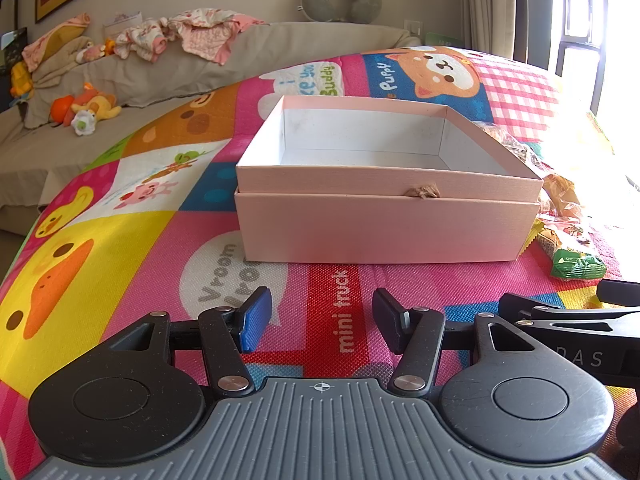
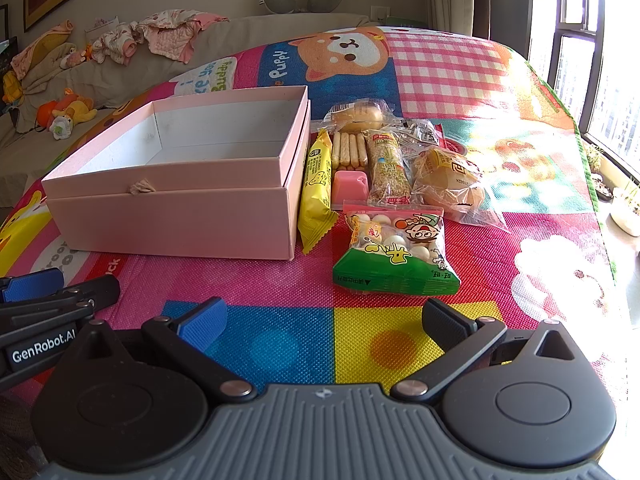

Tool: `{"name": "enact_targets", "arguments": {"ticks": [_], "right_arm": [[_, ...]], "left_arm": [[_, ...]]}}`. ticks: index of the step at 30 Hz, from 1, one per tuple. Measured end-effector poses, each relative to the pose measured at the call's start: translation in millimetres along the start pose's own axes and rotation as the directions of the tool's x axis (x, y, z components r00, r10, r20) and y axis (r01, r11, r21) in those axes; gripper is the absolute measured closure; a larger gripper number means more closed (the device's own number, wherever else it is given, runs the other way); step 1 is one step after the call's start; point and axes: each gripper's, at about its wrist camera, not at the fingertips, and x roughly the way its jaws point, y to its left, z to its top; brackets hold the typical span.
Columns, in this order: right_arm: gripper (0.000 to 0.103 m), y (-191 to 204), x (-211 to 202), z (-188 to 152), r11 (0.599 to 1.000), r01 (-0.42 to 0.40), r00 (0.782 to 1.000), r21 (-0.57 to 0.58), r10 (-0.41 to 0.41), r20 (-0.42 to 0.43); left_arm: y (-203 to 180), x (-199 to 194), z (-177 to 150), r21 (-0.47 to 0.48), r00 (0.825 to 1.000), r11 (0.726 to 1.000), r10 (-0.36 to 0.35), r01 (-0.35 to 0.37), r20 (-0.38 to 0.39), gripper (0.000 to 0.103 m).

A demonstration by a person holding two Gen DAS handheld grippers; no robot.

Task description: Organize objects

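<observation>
A pink box (image 1: 384, 220) with a white inside stands open and holds nothing; it rests on the colourful play mat (image 1: 120, 240). The same pink box (image 2: 176, 208) shows at the left in the right wrist view. To its right lie snack packs: a green-edged bag of round sweets (image 2: 394, 252), a yellow pack (image 2: 316, 184), a pink jelly cup (image 2: 351, 184), a puffed-grain bar (image 2: 388, 168), biscuit sticks (image 2: 350, 146) and wrapped buns (image 2: 448, 180). My left gripper (image 1: 322, 326) hangs open in front of the box. My right gripper (image 2: 326, 326) is open just short of the sweets bag.
A grey sofa (image 2: 224, 40) with clothes and soft toys (image 2: 66, 112) stands behind the mat. A window (image 2: 580, 40) lies at the right, past the mat's edge. The right gripper's side (image 1: 568, 316) shows beside my left one. Bare mat lies before both grippers.
</observation>
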Motion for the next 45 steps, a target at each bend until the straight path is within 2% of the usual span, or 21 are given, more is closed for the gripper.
{"name": "enact_targets", "arguments": {"ticks": [45], "right_arm": [[0.0,-0.5,-0.7,-0.2,1.0,0.0,1.0,0.002,0.0,0.0]], "left_arm": [[-0.1,0.0,0.0,0.033,0.997,0.997,-0.071,0.071,-0.001,0.042]]}}
